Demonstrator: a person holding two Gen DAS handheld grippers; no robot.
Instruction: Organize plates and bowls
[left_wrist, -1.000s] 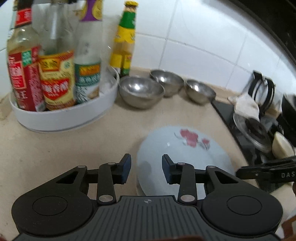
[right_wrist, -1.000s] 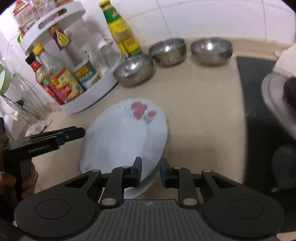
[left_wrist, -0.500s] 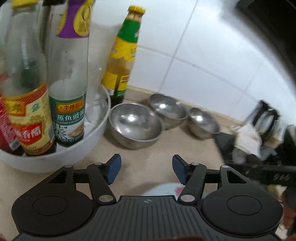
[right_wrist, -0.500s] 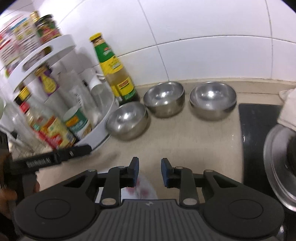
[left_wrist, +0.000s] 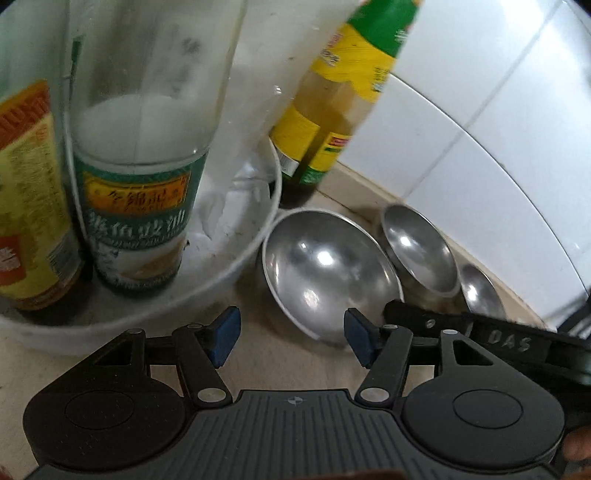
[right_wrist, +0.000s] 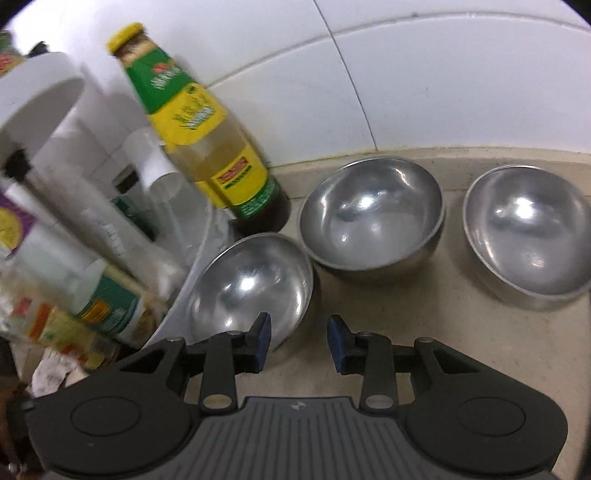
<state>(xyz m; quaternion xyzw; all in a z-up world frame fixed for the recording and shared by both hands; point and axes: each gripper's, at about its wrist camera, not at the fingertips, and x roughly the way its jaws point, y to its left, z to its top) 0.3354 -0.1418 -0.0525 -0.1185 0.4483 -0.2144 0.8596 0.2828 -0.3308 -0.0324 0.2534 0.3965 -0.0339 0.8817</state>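
Note:
Three steel bowls stand on the beige counter by the tiled wall. The nearest bowl (left_wrist: 325, 269) (right_wrist: 255, 284) sits against the white condiment rack. The middle bowl (left_wrist: 417, 251) (right_wrist: 373, 218) and the far bowl (left_wrist: 480, 291) (right_wrist: 528, 232) stand to its right. My left gripper (left_wrist: 291, 338) is open and empty, just short of the nearest bowl's rim. My right gripper (right_wrist: 298, 341) is open and empty, its left finger over that bowl's right edge. The right gripper's body (left_wrist: 509, 343) shows in the left wrist view. The flowered plate is out of view.
A white round rack (left_wrist: 236, 266) (right_wrist: 192, 273) holds several sauce bottles at the left. A yellow-green bottle (left_wrist: 340, 92) (right_wrist: 207, 147) stands behind the nearest bowl by the wall. Bare beige counter (right_wrist: 461, 332) lies in front of the right two bowls.
Both grippers have moved forward from the flowered plate towards the steel bowls, and both have opened wider. The plate has dropped out of view below them.

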